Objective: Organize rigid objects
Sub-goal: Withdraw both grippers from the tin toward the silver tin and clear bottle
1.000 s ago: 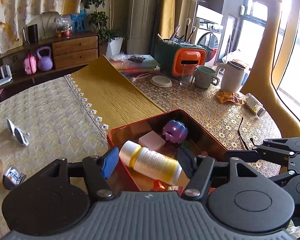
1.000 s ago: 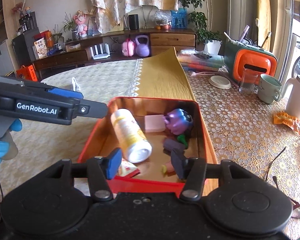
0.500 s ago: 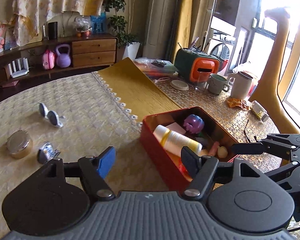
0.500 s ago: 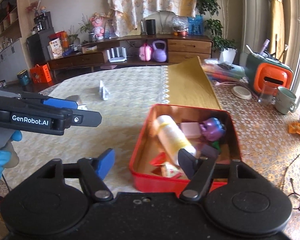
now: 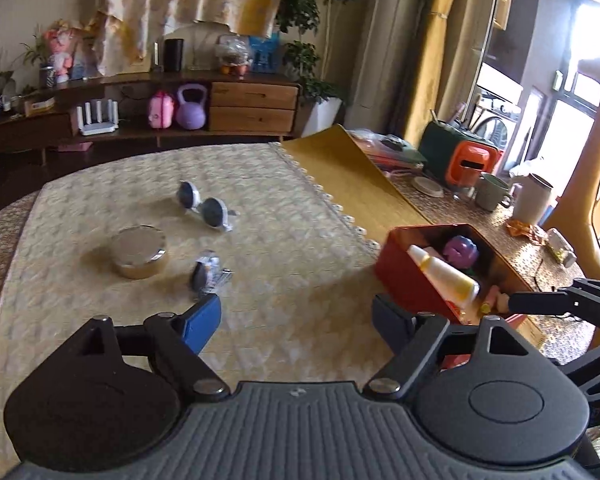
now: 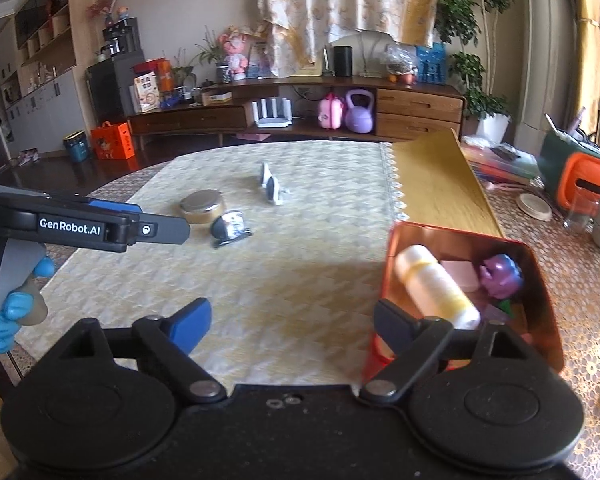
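While the red tin on the table already holds a white-and-yellow bottle, a pink block and a purple toy, three rigid objects remain loose on the cream cloth: a round metal tin, a pair of sunglasses and a small silvery object whose kind cannot be made out. The left hand-held gripper has just been opening, its jaws standing wide with nothing between them, and it faces the loose objects, with the silvery object just beyond its blue pad. The right hand-held gripper has likewise just been opening and is released and empty; the tin's near corner lies just behind its right finger. The step in hand appears to be the turn from the tin toward the next pick. The next move calls for lowering the left hand-held gripper over the silvery object, the nearest piece, and squaring the jaws to it. The round metal tin sits close beside that object and may crowd a finger. A mug, a jug and an orange-fronted holder stand well apart and obstruct nothing.
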Available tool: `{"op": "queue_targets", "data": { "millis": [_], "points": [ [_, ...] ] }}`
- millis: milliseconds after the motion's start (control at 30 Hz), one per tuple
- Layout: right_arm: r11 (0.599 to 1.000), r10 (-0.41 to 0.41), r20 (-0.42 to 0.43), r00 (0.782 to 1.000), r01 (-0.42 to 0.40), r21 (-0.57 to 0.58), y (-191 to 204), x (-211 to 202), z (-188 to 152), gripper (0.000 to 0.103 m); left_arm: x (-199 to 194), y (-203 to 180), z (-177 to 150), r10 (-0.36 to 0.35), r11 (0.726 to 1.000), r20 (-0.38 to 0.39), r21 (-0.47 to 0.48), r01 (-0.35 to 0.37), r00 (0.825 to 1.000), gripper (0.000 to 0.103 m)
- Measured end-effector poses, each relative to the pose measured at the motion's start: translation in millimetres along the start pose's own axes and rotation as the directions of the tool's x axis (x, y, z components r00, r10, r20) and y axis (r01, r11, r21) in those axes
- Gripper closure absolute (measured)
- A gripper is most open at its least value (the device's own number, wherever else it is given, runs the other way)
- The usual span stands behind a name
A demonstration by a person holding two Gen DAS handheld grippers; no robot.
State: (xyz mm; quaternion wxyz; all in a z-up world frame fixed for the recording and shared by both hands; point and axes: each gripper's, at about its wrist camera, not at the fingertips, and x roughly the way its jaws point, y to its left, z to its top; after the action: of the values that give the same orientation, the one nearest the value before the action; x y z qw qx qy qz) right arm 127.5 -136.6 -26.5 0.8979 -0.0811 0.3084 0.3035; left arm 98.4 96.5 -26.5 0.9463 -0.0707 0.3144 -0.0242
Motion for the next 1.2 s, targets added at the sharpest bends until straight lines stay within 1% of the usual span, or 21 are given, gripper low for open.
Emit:
{"op": "queue_targets", "data": {
  "millis": [100, 167, 233, 333, 400, 467, 600, 767, 933, 967, 1033, 1100, 1200],
  "points": [
    [1.0, 0.013, 0.009, 1.0, -0.013, -0.019, 14.4, 1.8, 2.4, 0.007, -8.2, 15.2, -2.5, 0.026, 1.0, 0.014, -0.002, -0.026, 1.0, 0.019],
    [0.999, 0.028, 0.016, 0.999, -0.027, -0.034, 22.8, 1.3, 3.7, 0.005, -12.2, 25.4, -2.9, 0.05, 0.999, 0.028, -0.014, -0.049, 0.998, 0.017],
    [0.998, 0.039, 0.021, 0.999, -0.037, -0.058, 30.4, 2.2, 7.3, 0.0, -13.9, 36.0, -2.3, 0.072, 0.997, 0.037, -0.031, -0.071, 0.997, 0.017],
    [0.993, 0.082, 0.03, 0.996, -0.079, -0.084, 37.8, 5.8, 14.8, 0.0, -11.0, 51.1, -0.8, 0.113, 0.992, 0.038, -0.055, -0.111, 0.993, 0.016],
    [0.991, 0.097, 0.036, 0.995, -0.094, -0.097, 40.7, 12.6, 20.5, 0.0, -5.9, 59.6, 0.6, 0.143, 0.987, 0.037, -0.072, -0.141, 0.989, 0.016],
    [0.988, 0.118, 0.031, 0.992, -0.114, -0.102, 41.7, 21.0, 25.7, 0.0, 2.4, 67.5, 2.0, 0.172, 0.982, 0.031, -0.089, -0.169, 0.985, 0.016],
    [0.984, 0.134, 0.019, 0.991, -0.131, -0.125, 41.4, 44.8, 36.2, 0.0, 27.4, 82.8, 5.7, 0.231, 0.967, 0.007, -0.111, -0.229, 0.973, 0.016],
    [0.979, 0.146, 0.003, 0.989, -0.144, -0.145, 38.0, 79.6, 48.5, 0.0, 65.6, 100.6, 12.1, 0.276, 0.952, -0.016, -0.132, -0.276, 0.961, 0.016],
    [0.977, 0.162, -0.023, 0.986, -0.164, -0.134, 34.3, 117.1, 58.7, 0.0, 102.6, 113.0, 19.1, 0.299, 0.951, -0.029, -0.07, -0.3, 0.954, 0.016],
    [0.975, 0.172, -0.029, 0.985, -0.174, -0.14, 35.0, 123.5, 60.0, 0.0, 108.6, 116.1, 20.0, 0.297, 0.951, -0.035, -0.073, -0.299, 0.954, 0.016],
    [0.965, 0.198, -0.051, 0.979, -0.203, -0.163, 37.8, 136.5, 61.7, 0.001, 117.3, 121.5, 20.7, 0.274, 0.957, -0.037, -0.089, -0.277, 0.961, 0.016],
    [0.963, 0.193, -0.064, 0.979, -0.202, -0.181, 40.1, 149.0, 63.1, 0.001, 125.9, 124.5, 21.3, 0.271, 0.958, -0.033, -0.088, -0.273, 0.962, 0.016],
    [0.962, 0.187, -0.084, 0.979, -0.2, -0.184, 40.2, 170.6, 67.8, 0.006, 138.9, 127.3, 22.2, 0.275, 0.958, -0.027, -0.078, -0.276, 0.961, 0.016]
  ]
}}
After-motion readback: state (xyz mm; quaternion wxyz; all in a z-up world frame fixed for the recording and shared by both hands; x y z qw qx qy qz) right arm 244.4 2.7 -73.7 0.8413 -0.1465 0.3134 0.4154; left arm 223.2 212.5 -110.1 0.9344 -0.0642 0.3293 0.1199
